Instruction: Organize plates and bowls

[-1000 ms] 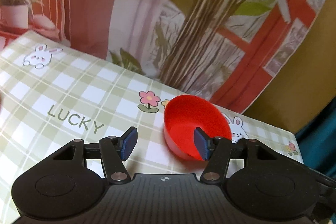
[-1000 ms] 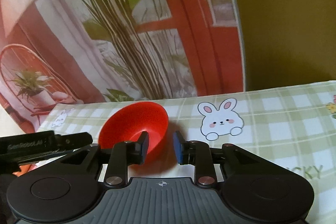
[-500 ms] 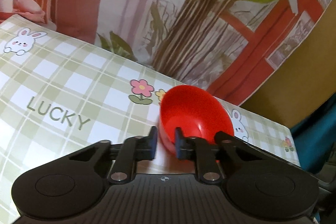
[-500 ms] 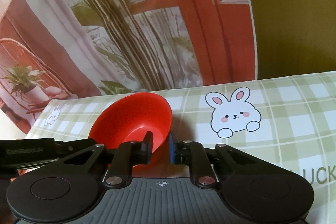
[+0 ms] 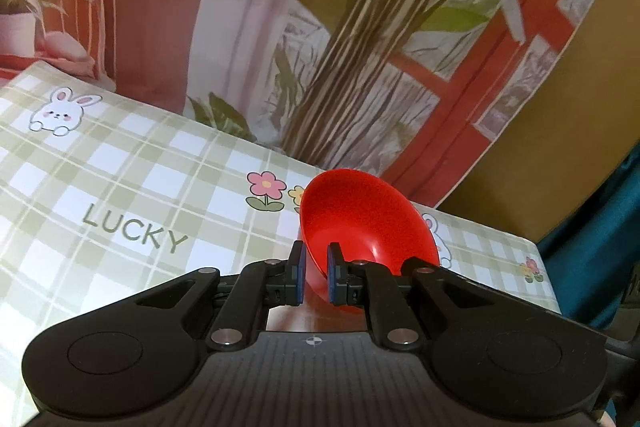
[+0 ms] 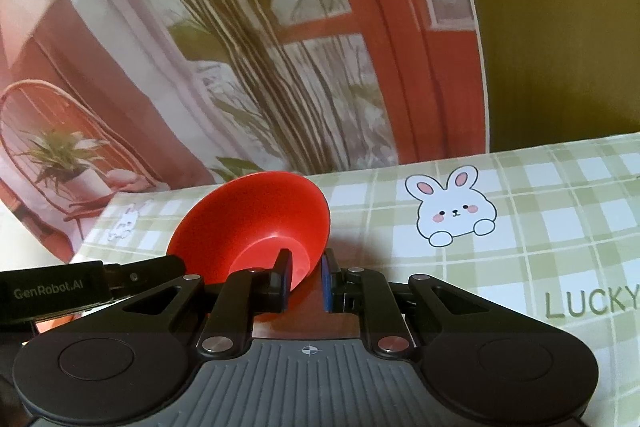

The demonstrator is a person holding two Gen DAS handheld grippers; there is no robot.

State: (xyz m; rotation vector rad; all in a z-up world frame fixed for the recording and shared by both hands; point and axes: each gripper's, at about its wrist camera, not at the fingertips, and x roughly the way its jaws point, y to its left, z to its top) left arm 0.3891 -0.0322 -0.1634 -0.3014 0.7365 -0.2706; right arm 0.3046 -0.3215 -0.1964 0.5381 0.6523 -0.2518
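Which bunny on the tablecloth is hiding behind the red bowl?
The bunny past the red bowl, near the cloth's right end; only its ear and side peek out. The other bunny, far left, shows whole.

Home: checked bunny tablecloth (image 5: 120, 187), plant-print curtain (image 5: 360, 47)

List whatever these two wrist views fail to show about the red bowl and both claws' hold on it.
- Underside of the red bowl: hidden in both views by its own wall and the claw bodies, so whether it rests on the tablecloth cannot be told.
- Left claw: in the right wrist view only its side shows, cut off by the left edge.
- Right claw: its outer pad is mostly hidden behind the bowl wall.
- Other plates or bowls: none in frame.
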